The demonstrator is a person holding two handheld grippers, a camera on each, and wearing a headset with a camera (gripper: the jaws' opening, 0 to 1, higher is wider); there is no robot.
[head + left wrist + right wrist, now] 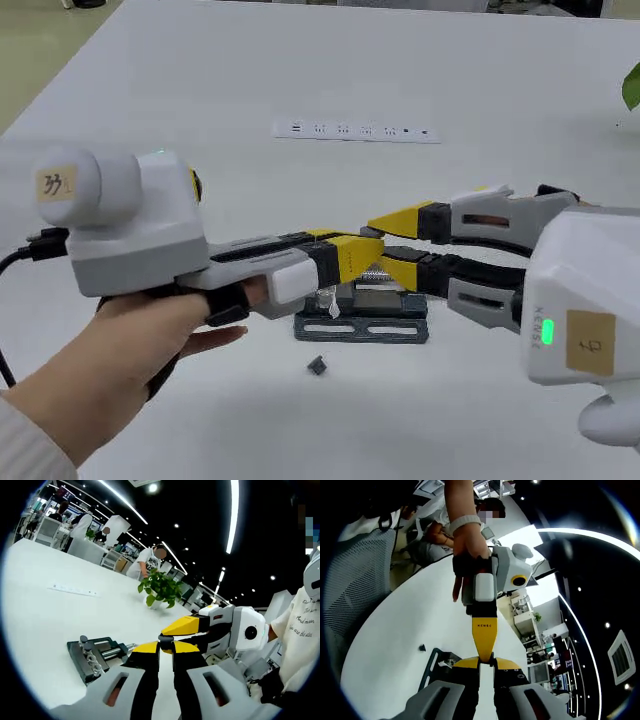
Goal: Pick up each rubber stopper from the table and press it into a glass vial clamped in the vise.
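One big white table (450,80), two grippers, one hand in the head view, one vise, one power strip, one vial I can make out for sure, and one loose stopper.

The left gripper (350,257) comes in from the left, roughly level, with its yellow jaws pressed together. In the left gripper view there's a tiny dark bit right at the tips, but I can't tell what it is.

The right gripper (376,244) reaches in from the right with its jaws parted a fair way. The left one's closed tip sits right between them, above the vise. Can't tell whether they actually touch.

The left hand (150,320) cups its gripper's handle from underneath. The forearm angles up from the bottom-left corner, the fingers are loosely stretched out forward, and a black strap runs across them.

The dark vise (362,325) sits flat on the table right under the jaw tips. The white power strip (355,130) lies well behind it.

The glass vial (333,304) stands upright at the vise's left end. In the left gripper view there seem to be more glassy bits in a row in the vise, too small to count.

The small dark rubber stopper (317,366) lies on the table just in front of the vise, not touching it.
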